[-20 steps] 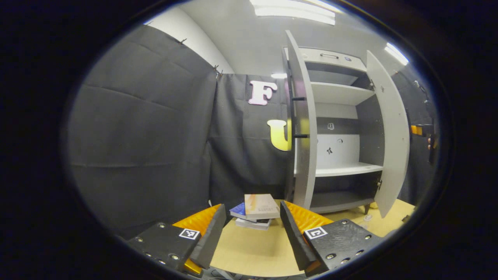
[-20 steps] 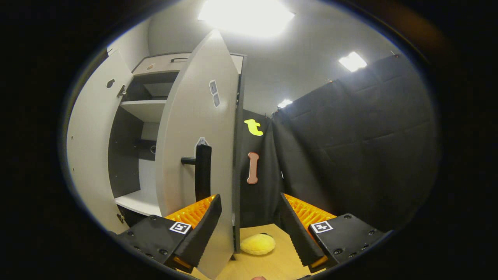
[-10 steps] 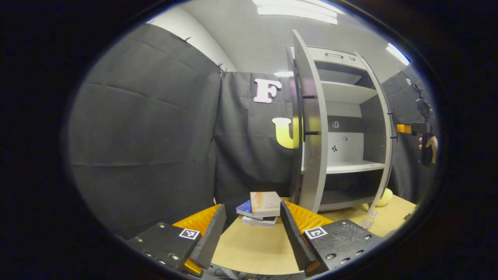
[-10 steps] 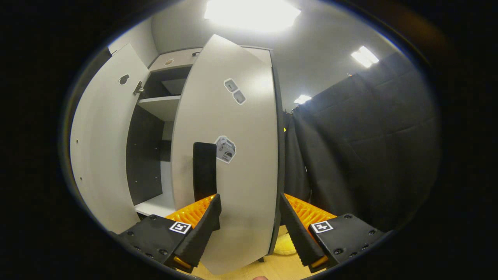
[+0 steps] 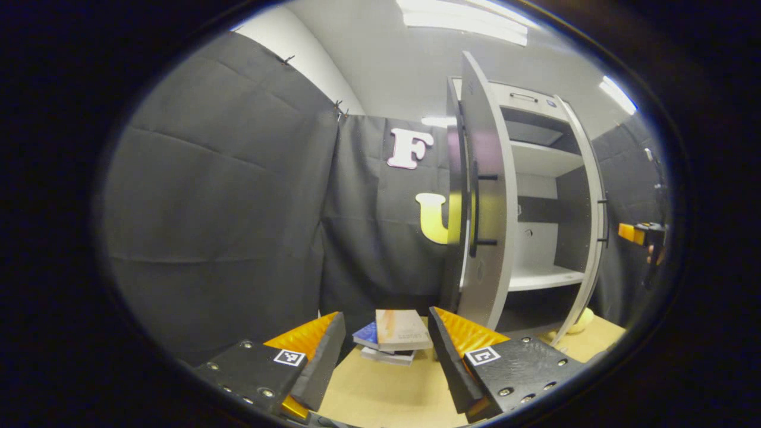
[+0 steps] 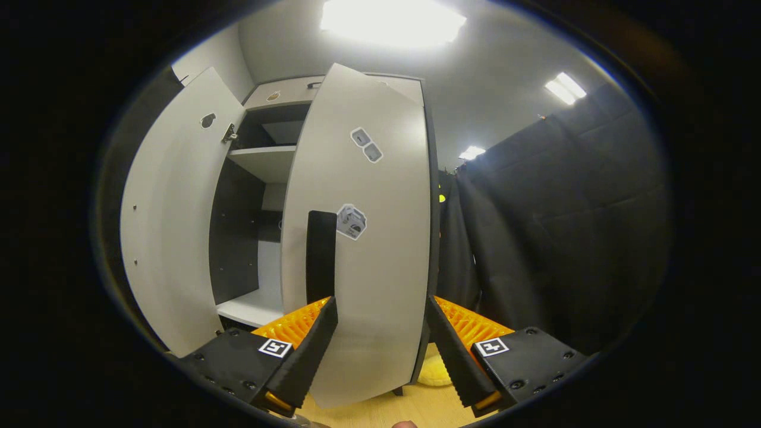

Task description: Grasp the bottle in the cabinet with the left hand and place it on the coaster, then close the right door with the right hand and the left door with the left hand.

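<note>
The grey cabinet (image 5: 535,160) stands on the wooden table. Its left door (image 5: 484,208) is ajar, edge-on to me, with a black handle (image 5: 474,208). In the right gripper view the right door (image 6: 368,249) is swung most of the way in and its black handle (image 6: 321,255) stands just above my left finger. My right gripper (image 6: 380,351) is open right in front of that door's face; contact cannot be told. My left gripper (image 5: 386,356) is open over the table, with nothing between its fingers. The right gripper (image 5: 639,235) also appears far off at the right.
A stack of books (image 5: 392,336) lies on the table (image 5: 380,392) just beyond my left fingertips. A yellow soft object (image 6: 431,371) sits by the cabinet's foot under the right door. The left door (image 6: 172,226) stands wide open in the right gripper view.
The right door has swung from wide open to nearly closed, with my right gripper following it. The left gripper stays open over the table with only a slight shift in aim.
</note>
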Demonstrator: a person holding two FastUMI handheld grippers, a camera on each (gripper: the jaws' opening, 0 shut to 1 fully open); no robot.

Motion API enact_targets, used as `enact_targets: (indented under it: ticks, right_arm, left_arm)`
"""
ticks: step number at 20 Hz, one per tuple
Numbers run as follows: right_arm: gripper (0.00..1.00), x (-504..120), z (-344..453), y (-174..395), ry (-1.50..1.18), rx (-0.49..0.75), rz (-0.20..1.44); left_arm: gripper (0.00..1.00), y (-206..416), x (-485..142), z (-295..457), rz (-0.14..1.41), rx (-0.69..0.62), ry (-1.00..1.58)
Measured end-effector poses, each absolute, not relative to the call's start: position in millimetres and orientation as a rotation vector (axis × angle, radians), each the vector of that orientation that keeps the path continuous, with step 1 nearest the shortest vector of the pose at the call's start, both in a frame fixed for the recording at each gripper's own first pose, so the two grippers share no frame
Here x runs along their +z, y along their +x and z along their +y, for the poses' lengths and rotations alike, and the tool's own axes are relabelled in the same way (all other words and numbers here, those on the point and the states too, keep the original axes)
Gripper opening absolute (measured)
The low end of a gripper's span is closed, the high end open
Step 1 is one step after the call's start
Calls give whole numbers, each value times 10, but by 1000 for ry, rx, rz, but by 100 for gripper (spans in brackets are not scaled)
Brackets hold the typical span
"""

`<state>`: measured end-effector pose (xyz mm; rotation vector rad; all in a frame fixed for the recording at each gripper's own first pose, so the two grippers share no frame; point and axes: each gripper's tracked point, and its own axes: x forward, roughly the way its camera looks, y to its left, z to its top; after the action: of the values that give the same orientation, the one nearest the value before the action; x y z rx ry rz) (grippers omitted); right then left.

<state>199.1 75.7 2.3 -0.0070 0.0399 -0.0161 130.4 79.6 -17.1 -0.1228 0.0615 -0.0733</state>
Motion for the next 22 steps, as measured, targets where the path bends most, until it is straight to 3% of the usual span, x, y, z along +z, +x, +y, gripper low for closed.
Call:
enact_targets:
  ticks: [10,19,20,22]
  right_arm:
    - [96,-246,366,1528,-90,-52,93]
    - [96,-432,-51,1318,-110,-102,127]
    - [96,-437,-113,1292,-109,-108,126]
    - [96,-452,-213,1287,-108,-116,128]
  left_arm:
    - [82,2234,651,566,-40,-93,-88]
    - [81,2407,706,364,-71,-54,-113]
    - [77,2393,716,322,-69,-61,-121]
    - [88,2386,705,186,-58,-95,-137]
